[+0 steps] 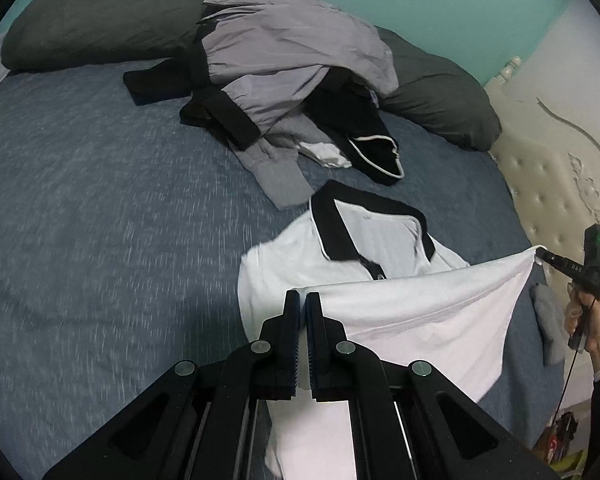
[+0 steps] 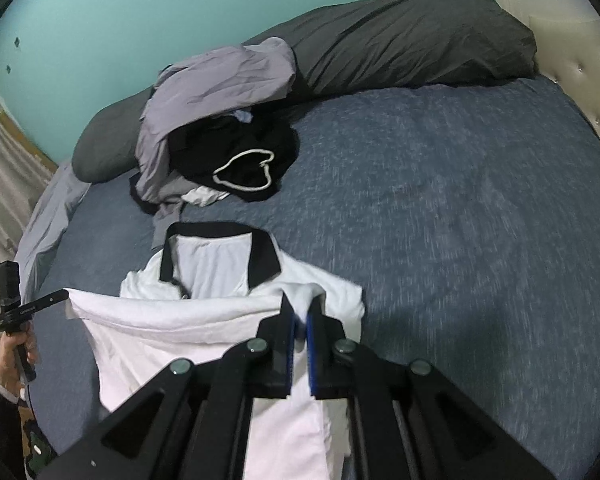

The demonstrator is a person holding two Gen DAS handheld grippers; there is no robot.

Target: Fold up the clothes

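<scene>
left wrist view: the left gripper (image 1: pixel 303 300) is closed on the lifted bottom edge of a white polo shirt (image 1: pixel 296 264) with a black collar (image 1: pixel 332 228); the shirt lies face up on the blue bedspread (image 1: pixel 100 220), its hem stretched taut across to the right gripper (image 1: pixel 540 255), which pinches the other corner — a hand (image 1: pixel 584 320) holds that tool near the cream headboard (image 1: pixel 548 184); beyond the shirt sits a pile of clothes (image 1: pixel 284 60) against grey pillows (image 1: pixel 100 20).

right wrist view: the right gripper (image 2: pixel 302 312) is clamped on the shirt's (image 2: pixel 220 264) raised edge; the left gripper (image 2: pixel 62 295) grips the far corner, the hem folded up toward the collar (image 2: pixel 260 256); the pile (image 2: pixel 220 120) lies behind — the pillows (image 2: pixel 400 40) sit along the teal wall (image 2: pixel 140 8).
</scene>
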